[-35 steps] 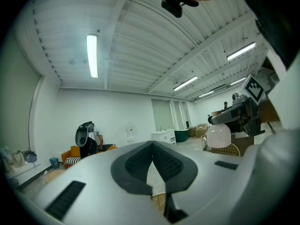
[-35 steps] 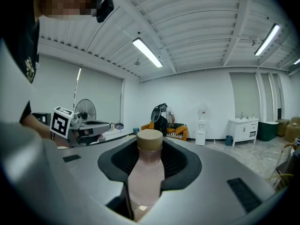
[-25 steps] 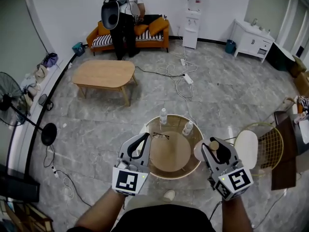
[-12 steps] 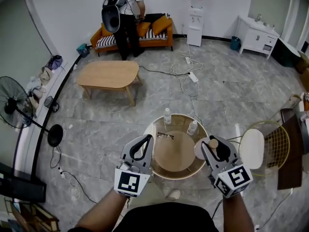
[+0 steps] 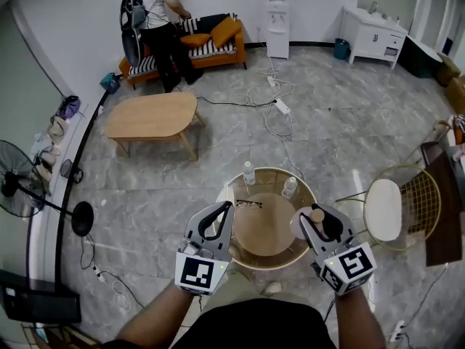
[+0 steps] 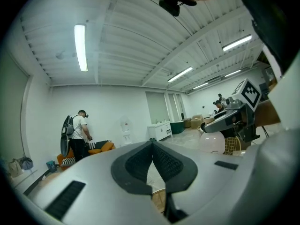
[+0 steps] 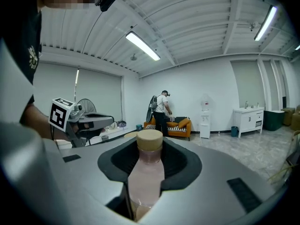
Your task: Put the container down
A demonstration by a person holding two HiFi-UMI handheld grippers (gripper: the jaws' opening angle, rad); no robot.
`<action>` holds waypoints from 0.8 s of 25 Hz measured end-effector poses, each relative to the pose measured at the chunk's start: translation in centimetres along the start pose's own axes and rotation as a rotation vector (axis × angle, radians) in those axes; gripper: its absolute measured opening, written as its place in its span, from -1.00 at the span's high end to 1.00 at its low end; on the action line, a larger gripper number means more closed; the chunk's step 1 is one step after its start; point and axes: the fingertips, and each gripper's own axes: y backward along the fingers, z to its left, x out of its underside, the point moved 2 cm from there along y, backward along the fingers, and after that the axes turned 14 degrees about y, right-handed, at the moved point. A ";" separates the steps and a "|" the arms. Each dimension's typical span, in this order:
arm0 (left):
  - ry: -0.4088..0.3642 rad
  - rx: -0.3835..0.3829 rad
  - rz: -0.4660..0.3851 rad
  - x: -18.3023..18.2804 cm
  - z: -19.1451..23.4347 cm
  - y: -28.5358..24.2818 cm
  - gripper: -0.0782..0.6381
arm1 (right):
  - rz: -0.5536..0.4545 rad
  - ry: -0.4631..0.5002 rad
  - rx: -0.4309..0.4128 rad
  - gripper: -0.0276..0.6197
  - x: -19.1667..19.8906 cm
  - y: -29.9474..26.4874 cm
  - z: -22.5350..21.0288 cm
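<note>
The container (image 7: 146,172) is a pale pink bottle with a tan cork cap. It stands upright between the jaws of my right gripper (image 7: 149,157), which is shut on it. In the head view the right gripper (image 5: 320,218) holds the container (image 5: 301,225) over the right edge of the round table (image 5: 261,231). My left gripper (image 5: 221,208) hovers over the table's left edge, its fingertips touching with nothing between them. In the left gripper view the pads (image 6: 140,165) meet at a point. The container (image 6: 211,142) shows there at the right.
On the table stand two clear water bottles (image 5: 249,173) (image 5: 290,187) and a pair of glasses (image 5: 247,204). A white-seated wire chair (image 5: 383,209) stands to the right. Farther off are a wooden coffee table (image 5: 149,115), floor cables (image 5: 272,107), a fan (image 5: 14,173) and a person (image 5: 156,20) by the sofa.
Both grippers have sunk slightly toward the round table, the right one still holding the container. The head view has swung, so the room sits further left in the picture.
</note>
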 end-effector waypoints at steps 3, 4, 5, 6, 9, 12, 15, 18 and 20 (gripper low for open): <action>-0.002 0.020 0.005 0.4 1.2 -0.9 0.74 | 0.014 -0.022 0.016 0.46 0.2 -1.5 0.0; -0.003 0.024 0.007 0.7 1.6 -1.2 0.74 | 0.019 -0.026 0.018 0.46 0.4 -2.0 0.0; -0.004 0.027 0.008 0.9 2.1 -1.6 0.74 | 0.024 -0.026 0.017 0.46 0.8 -2.5 0.0; -0.004 0.029 0.007 1.2 2.5 -2.1 0.74 | 0.032 -0.023 0.014 0.46 1.4 -3.0 0.0; -0.013 0.050 0.003 2.2 2.7 -3.4 0.74 | 0.079 -0.028 0.016 0.46 3.6 -4.2 -0.1; -0.012 0.078 0.016 3.5 2.5 -4.4 0.74 | 0.118 -0.036 0.024 0.46 5.7 -5.4 -0.4; 0.000 0.097 0.028 4.8 2.7 -5.1 0.74 | 0.154 -0.051 0.019 0.46 7.7 -6.6 -0.2; 0.014 0.101 0.041 6.3 3.2 -5.5 0.74 | 0.185 -0.047 0.007 0.46 10.3 -7.7 0.2; 0.017 0.102 0.058 7.4 3.6 -5.7 0.74 | 0.201 -0.051 0.006 0.46 11.7 -8.4 0.4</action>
